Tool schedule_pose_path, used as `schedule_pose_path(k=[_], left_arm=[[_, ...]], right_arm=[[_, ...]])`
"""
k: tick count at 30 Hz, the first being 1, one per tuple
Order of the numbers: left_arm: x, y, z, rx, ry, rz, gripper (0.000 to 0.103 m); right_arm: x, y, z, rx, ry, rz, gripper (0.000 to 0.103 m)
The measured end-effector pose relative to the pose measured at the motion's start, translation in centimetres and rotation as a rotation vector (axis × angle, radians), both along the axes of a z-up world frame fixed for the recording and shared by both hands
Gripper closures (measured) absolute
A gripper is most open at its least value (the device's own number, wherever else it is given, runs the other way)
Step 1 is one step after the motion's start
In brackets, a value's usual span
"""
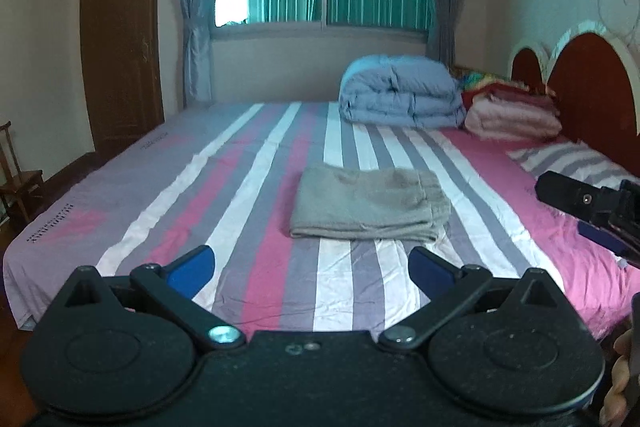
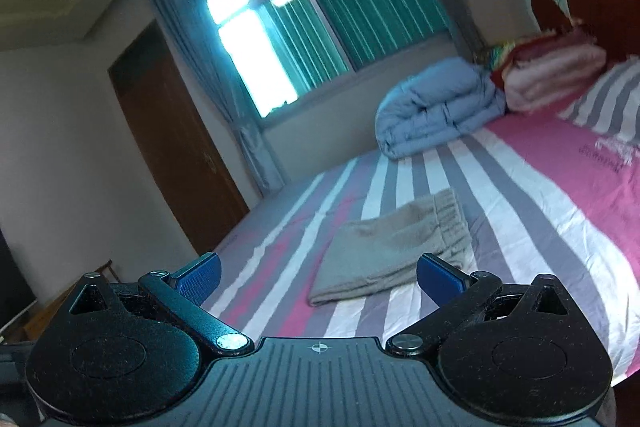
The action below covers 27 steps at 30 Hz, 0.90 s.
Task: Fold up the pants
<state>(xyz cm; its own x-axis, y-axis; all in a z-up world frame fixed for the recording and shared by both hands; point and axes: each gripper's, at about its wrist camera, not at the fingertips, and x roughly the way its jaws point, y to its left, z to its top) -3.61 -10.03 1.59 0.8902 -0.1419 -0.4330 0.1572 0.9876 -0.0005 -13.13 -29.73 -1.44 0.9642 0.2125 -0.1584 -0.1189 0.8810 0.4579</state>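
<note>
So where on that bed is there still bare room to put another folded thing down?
The striped sheet left of the folded pants is bare out to the bed's edge, as is the strip behind them. It is crowded at the headboard end: blue quilt, pink blankets, pillow.

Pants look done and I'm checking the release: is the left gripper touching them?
Apart. The left wrist view shows striped sheet between the open left gripper and the folded pants.

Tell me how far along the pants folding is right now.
Done, by the look of it: the grey pants lie in a flat folded stack on the striped bed sheet. In hand: nothing; the left tool and right tool are both open and clear of the cloth. Left: apparently nothing, unless a tidier fold is wanted.
</note>
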Motion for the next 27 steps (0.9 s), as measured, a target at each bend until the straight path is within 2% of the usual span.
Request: schedule_pose_path(k=[5, 9, 23, 27], left_arm=[[0.1, 0.0, -0.4, 0.017, -0.020, -0.026, 0.006], [0.4, -0.8, -0.4, 0.050, -0.017, -0.048, 0.006], [0.7, -1.3, -1.6, 0.101, 0.010, -0.068, 0.006], [1.1, -0.7, -1.6, 0.068, 0.021, -0.051, 0.006]], right_arm=[[-1.8, 1.4, 0.0, -0.100, -0.052, -0.119, 0.000], [-1.1, 2.7, -0.5, -0.214, -0.031, -0.175, 0.000], [0.1, 3.2, -2.6, -0.280, -0.025, -0.202, 0.000], [0.8, 3.2, -3.4, -0.292, -0.008, -0.192, 0.000]])
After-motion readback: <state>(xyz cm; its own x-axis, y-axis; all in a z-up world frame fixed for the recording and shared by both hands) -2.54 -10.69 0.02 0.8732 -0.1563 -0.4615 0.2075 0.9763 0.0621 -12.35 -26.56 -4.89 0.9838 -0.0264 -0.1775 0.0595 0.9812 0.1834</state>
